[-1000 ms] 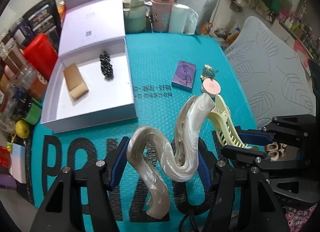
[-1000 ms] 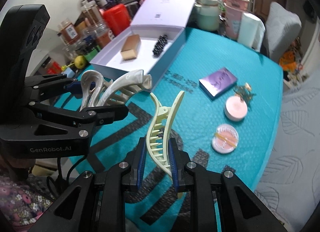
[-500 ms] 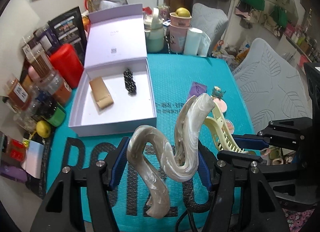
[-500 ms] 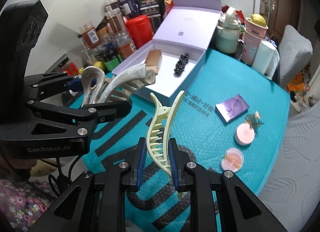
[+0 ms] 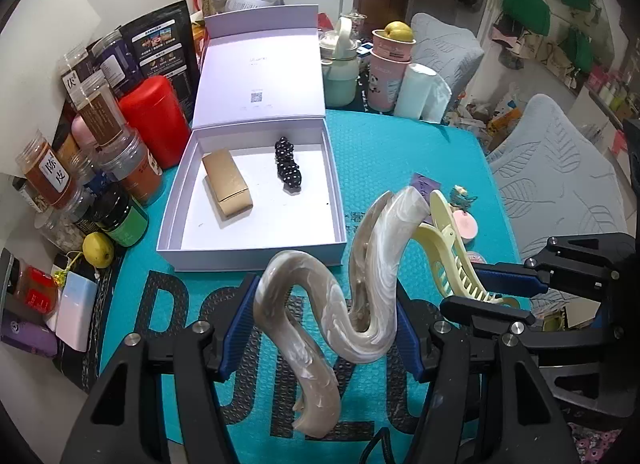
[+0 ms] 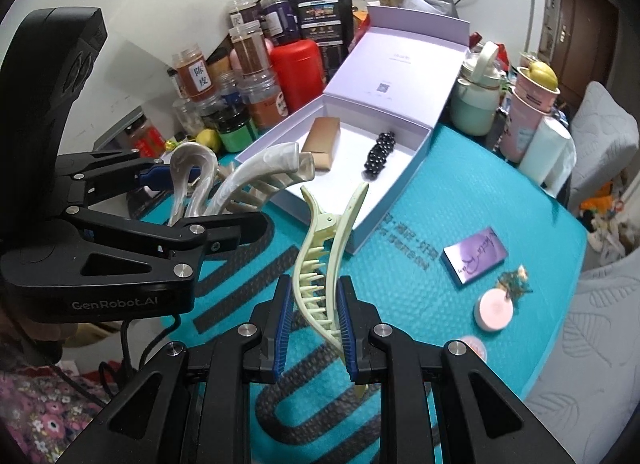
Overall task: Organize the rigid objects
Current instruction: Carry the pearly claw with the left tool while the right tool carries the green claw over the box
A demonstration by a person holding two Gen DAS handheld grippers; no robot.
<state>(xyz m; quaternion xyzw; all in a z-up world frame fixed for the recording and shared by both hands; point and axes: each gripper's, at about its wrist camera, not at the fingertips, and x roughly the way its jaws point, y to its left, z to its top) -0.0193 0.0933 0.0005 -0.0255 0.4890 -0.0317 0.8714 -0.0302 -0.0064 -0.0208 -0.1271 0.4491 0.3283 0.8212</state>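
My left gripper [image 5: 320, 324] is shut on a large marbled beige hair claw [image 5: 352, 284], held above the teal mat; the same claw [image 6: 240, 180] shows at the left of the right wrist view. My right gripper [image 6: 312, 316] is shut on a pale yellow hair claw [image 6: 320, 260], also seen as the yellow claw [image 5: 452, 260] to the right of the marbled one. An open white box [image 5: 256, 252] lies ahead with a tan carton [image 5: 227, 188] and a black beaded clip [image 5: 288, 170] inside. Both grippers hang short of the box's near edge.
On the mat to the right lie a purple card case [image 6: 474, 254], a pink round compact [image 6: 494, 310] and a small teal ornament [image 6: 514, 278]. Jars and a red canister [image 5: 154, 120] crowd the left side. Cups and a bottle [image 5: 340, 72] stand behind the box.
Both grippers rose and drew back with their claws still held, so the box, jars and back of the table now show smaller and farther away.
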